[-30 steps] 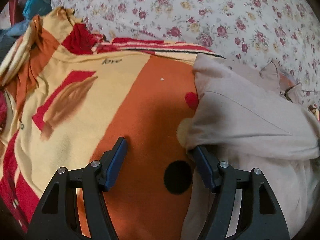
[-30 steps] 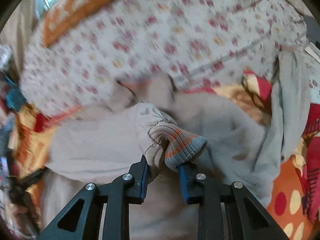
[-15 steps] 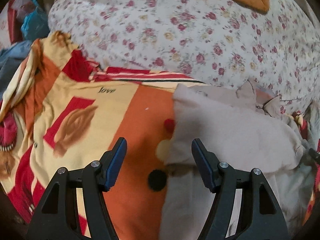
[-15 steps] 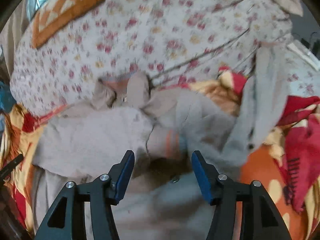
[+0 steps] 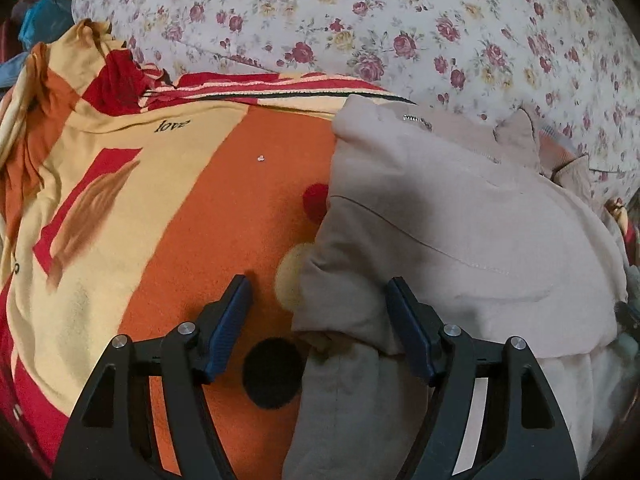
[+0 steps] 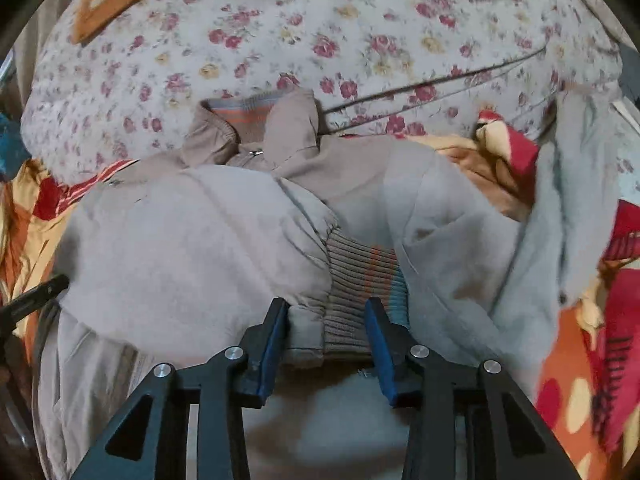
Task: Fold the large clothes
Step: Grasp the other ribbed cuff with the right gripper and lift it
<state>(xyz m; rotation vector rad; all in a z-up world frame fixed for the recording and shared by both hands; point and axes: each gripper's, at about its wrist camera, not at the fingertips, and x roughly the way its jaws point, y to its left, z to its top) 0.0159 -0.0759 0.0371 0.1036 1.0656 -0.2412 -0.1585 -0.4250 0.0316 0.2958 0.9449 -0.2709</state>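
Note:
A beige zip jacket lies on an orange, yellow and red blanket, its sleeve folded across the body. My left gripper is open and its jaws are opening. It straddles the jacket's left folded edge, one finger on the blanket and the other against the fabric. In the right wrist view the jacket fills the middle. Its ribbed striped cuff lies flat on top, between the closing jaws of my right gripper. The pads sit at the cuff's sides without visibly squeezing it.
A floral quilt bulges behind the jacket, close to its collar. A grey garment lies bunched on the right over the blanket. The left gripper's arm shows at the left edge. Blue and dark items sit far left.
My right gripper released the bunched cuff and opened wide; the cuff now lies flat and the jaws have narrowed around it. The left gripper pulled back, then returned to the jacket's edge.

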